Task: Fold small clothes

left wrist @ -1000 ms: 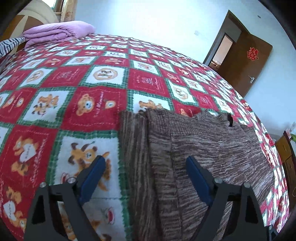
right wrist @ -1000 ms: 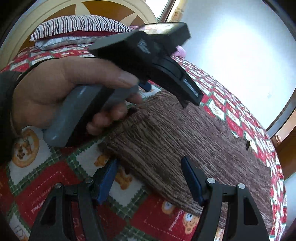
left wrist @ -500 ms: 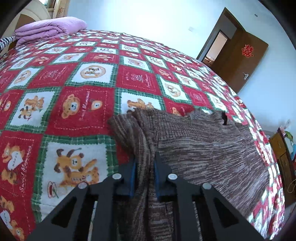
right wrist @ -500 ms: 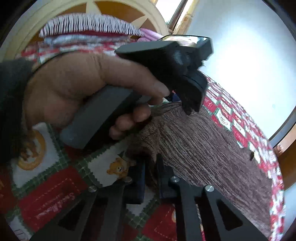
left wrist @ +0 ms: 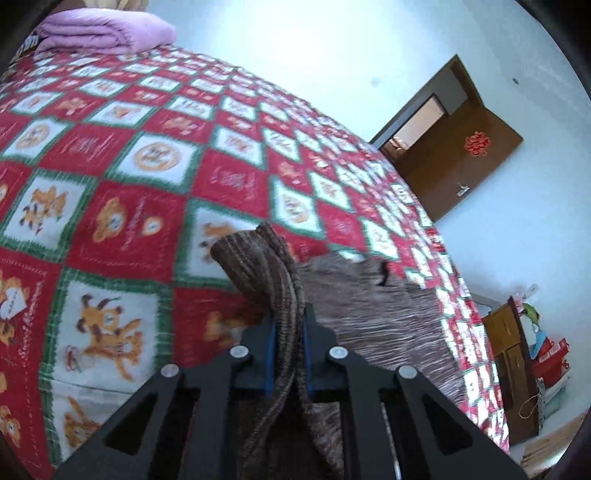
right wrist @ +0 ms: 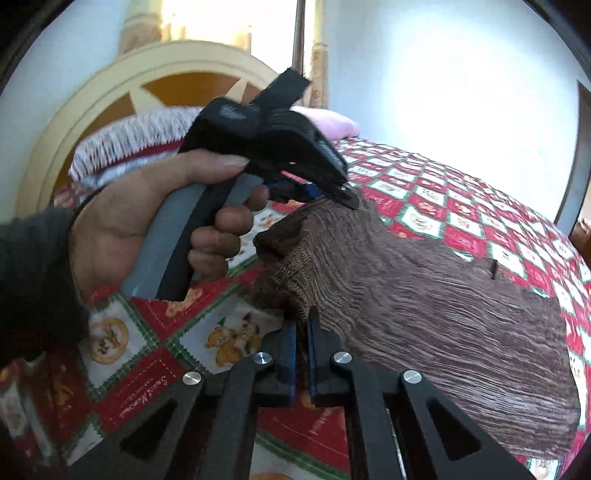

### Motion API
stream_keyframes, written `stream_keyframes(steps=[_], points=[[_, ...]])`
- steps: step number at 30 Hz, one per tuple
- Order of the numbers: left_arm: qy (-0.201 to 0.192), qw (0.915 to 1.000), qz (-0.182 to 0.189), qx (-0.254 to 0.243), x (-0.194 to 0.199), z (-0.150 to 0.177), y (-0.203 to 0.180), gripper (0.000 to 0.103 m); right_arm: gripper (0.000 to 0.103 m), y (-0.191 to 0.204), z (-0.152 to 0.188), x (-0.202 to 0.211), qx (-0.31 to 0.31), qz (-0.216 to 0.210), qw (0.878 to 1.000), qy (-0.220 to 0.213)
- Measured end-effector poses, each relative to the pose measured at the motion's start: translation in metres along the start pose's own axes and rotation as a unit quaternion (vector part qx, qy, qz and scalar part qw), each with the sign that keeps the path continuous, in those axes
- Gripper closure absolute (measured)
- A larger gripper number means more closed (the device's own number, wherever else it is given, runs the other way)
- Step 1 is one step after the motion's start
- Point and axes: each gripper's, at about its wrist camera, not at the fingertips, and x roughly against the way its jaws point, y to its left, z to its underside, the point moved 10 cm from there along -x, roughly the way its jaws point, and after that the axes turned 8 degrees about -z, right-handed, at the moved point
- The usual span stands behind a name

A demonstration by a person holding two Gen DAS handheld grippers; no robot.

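Note:
A brown knitted sweater (left wrist: pixel 369 314) lies on the red patchwork bedspread (left wrist: pixel 129 206). My left gripper (left wrist: pixel 287 332) is shut on a bunched edge of the sweater and holds it raised above the bed. My right gripper (right wrist: pixel 302 332) is shut on the near edge of the same sweater (right wrist: pixel 443 314). In the right wrist view the left gripper (right wrist: pixel 332 192) and the hand that holds it grip the sweater's far corner, lifted off the bed.
A folded purple quilt (left wrist: pixel 103 31) lies at the head of the bed. A striped pillow (right wrist: pixel 140 136) rests against the round headboard (right wrist: pixel 110 85). A brown door (left wrist: pixel 454 136) stands open beyond the bed. A wooden cabinet (left wrist: pixel 513 354) stands at the right.
Both grippers closed on the sweater's edge from open a second ago. Both have since lifted that edge up off the bedspread.

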Motion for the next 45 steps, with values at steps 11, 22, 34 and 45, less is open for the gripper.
stream_keyframes(steps=[11, 22, 34, 45], points=[[-0.021, 0.9993, 0.009, -0.029, 0.005, -0.014, -0.068, 0.092, 0.099, -0.059, 0.002, 0.056, -0.071, 0.013, 0.996, -0.046], [-0.018, 0.9971, 0.026, -0.069, -0.016, -0.014, -0.142, 0.093, 0.1, -0.106, 0.016, 0.103, -0.098, 0.035, 0.993, -0.06], [0.012, 0.9927, 0.038, -0.114, -0.064, 0.008, -0.217, 0.093, 0.1, -0.172, 0.049, 0.139, -0.171, 0.056, 0.981, -0.069], [0.04, 0.9884, 0.042, -0.14, -0.103, 0.031, -0.259, 0.094, 0.1, -0.209, 0.088, 0.15, -0.225, 0.066, 0.971, -0.056]])
